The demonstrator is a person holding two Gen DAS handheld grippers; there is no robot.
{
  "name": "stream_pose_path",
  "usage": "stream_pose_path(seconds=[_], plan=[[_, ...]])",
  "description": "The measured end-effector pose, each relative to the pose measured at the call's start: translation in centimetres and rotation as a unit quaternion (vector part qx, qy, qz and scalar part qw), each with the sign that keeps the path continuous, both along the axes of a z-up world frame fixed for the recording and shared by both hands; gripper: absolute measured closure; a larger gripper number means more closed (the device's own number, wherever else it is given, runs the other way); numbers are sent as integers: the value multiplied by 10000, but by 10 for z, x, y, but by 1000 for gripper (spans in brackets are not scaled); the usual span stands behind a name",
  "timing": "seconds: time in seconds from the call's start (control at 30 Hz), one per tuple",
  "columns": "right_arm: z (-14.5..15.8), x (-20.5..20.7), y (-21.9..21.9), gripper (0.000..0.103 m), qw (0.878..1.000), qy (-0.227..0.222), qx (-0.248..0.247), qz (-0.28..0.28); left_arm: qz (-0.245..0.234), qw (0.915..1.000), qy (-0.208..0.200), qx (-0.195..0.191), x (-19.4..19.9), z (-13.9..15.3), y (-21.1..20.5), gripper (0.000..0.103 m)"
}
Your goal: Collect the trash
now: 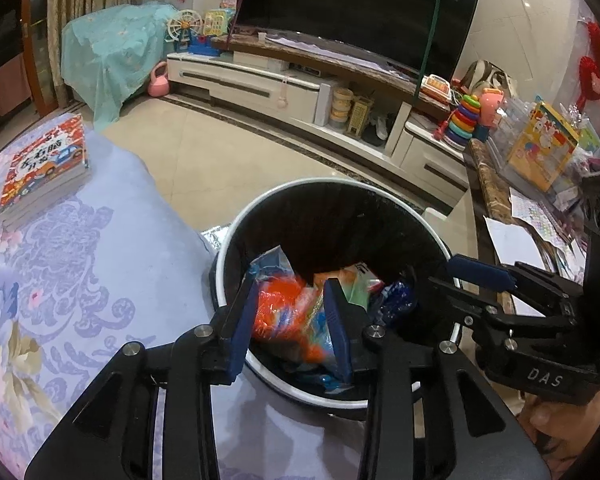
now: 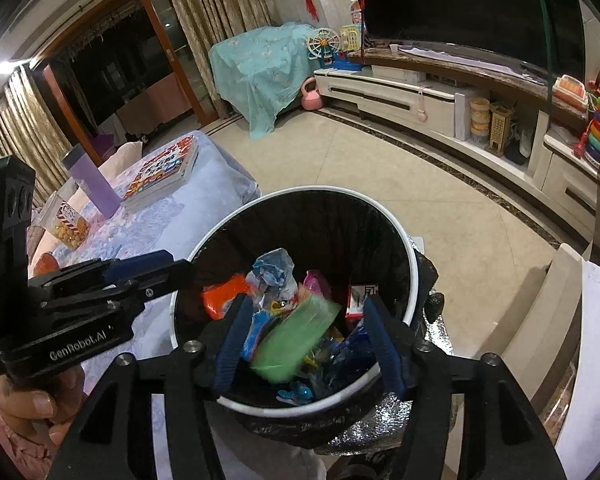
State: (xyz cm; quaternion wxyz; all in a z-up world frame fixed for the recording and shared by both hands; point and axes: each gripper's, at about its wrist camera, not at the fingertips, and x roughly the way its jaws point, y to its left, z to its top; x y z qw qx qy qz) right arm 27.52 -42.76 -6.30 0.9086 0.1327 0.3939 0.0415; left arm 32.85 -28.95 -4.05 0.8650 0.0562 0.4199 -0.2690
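Two pairs of black tongs with blue pads hung over a round white-rimmed bin lined with a black bag (image 1: 380,216), which stood on the tiled floor beside a counter under a lilac floral cloth (image 1: 92,264). Left tongs (image 1: 290,330): jaws apart, nothing between the pads. Right tongs (image 2: 306,342): jaws also spread wide, empty.

Right wrist view alone showed a blurred green packet (image 2: 296,338) in mid-air between the right pads, touching neither, just above the heap of wrappers in the bin. It also showed a small red and white carton (image 2: 358,300) against the bin's far wall, plus a tall lilac bottle (image 2: 94,188) and a clear tub of yellow snacks (image 2: 66,224) on the counter.

Left wrist view showed an orange crumpled wrapper (image 1: 284,312) on top of the heap, and the right tongs (image 1: 460,276) from the side at the bin's rim. Both views caught a stack of picture books (image 1: 44,168) on the counter.
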Motion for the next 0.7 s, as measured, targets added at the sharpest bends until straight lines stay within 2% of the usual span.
stream_pose_path(seconds=[0.17, 0.33, 0.4, 0.7], plan=[[3, -9, 0, 33, 10000, -42, 43, -55, 28, 10000, -64, -15, -5, 7, 6, 66], [8, -21, 3, 18, 9998, -126, 100, -152, 88, 9999, -97, -53, -10, 11, 16, 61], [9, -24, 4, 6, 9996, -132, 141, -185, 112, 9999, -106, -73, -14, 11, 21, 56], [16, -51, 20, 3, 9981, -369, 376, -303, 322, 9984, -63, -462, -41, 12, 69, 53]])
